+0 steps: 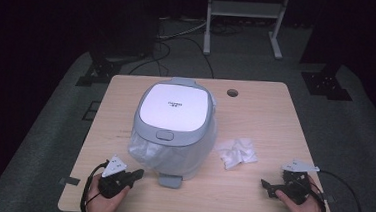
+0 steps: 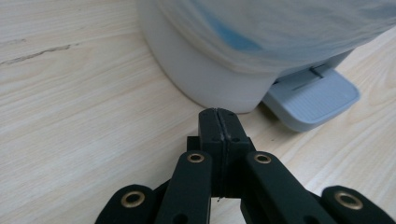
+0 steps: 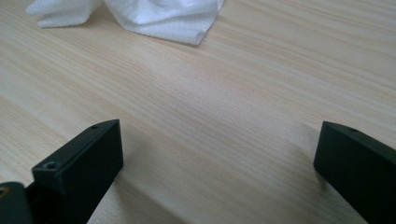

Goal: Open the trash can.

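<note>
From the high view, a pedal bin (image 1: 174, 127) with a white lid framed in grey stands in the middle of the wooden desk (image 1: 270, 117), lid down, a clear liner bag ballooning over its body, and its grey foot pedal (image 1: 171, 180) sticking out at the near edge. That puts its front toward the person, with the hinge at the far side, so its front-to-back line runs straight away from the near edge while the body itself stands upright. To the right of it, apart from it, lies a crumpled white tissue (image 1: 237, 152); I judge this is rubbish meant for the bin, and as it lies on the desk with the lid closed, nothing looks done yet: the lid has to open, the tissue has to be picked up and dropped in. The left tongs (image 1: 136, 174) lie low near the pedal, the right tongs (image 1: 265, 184) low and short of the tissue. In the left gripper view the left tongs (image 2: 219, 122) are pressed together on nothing, their tip just short of the bin's white base, the ribbed pedal (image 2: 312, 95) off to the right. In the right gripper view the right tongs (image 3: 217, 154) are spread wide over bare wood, with the tissue (image 3: 159, 16) lying ahead and untouched.
</note>
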